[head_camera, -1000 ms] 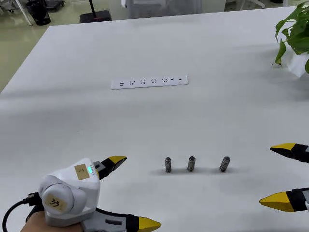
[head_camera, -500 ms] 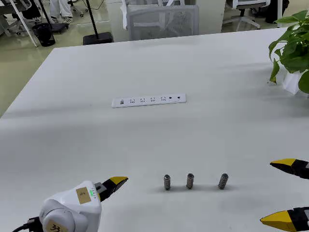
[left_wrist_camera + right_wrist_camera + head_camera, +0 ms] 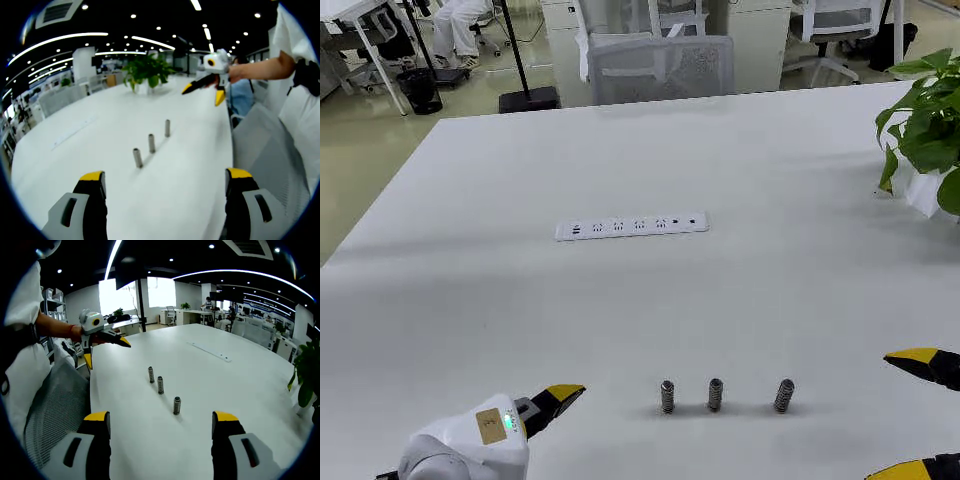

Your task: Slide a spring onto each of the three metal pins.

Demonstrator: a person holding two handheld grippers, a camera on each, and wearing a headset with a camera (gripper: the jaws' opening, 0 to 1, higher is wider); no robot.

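Three short metal pins stand upright in a row on the white table, left point(image 3: 667, 396), middle point(image 3: 715, 394) and right point(image 3: 784, 395). Each looks ribbed, like a coil spring around it. The same three appear in the right gripper view point(image 3: 160, 385) and the left gripper view point(image 3: 151, 143). My left gripper point(image 3: 165, 175) is open and holds nothing; it sits left of the row, one yellow fingertip point(image 3: 563, 392) level with the pins. To the right of the row, my right gripper point(image 3: 910, 413) is also open with nothing between its jaws point(image 3: 161, 416). Both are apart from the pins.
A white power strip point(image 3: 632, 226) lies mid-table, beyond the pins. A green plant point(image 3: 925, 130) in a white pot stands at the right edge. A mesh chair point(image 3: 660, 65) is behind the table's far edge. Bare tabletop point(image 3: 770, 300) surrounds the pins.
The head view has tilted up, so the pins and both grippers sit lower in the picture. The pins have not moved, and both grippers remain open.
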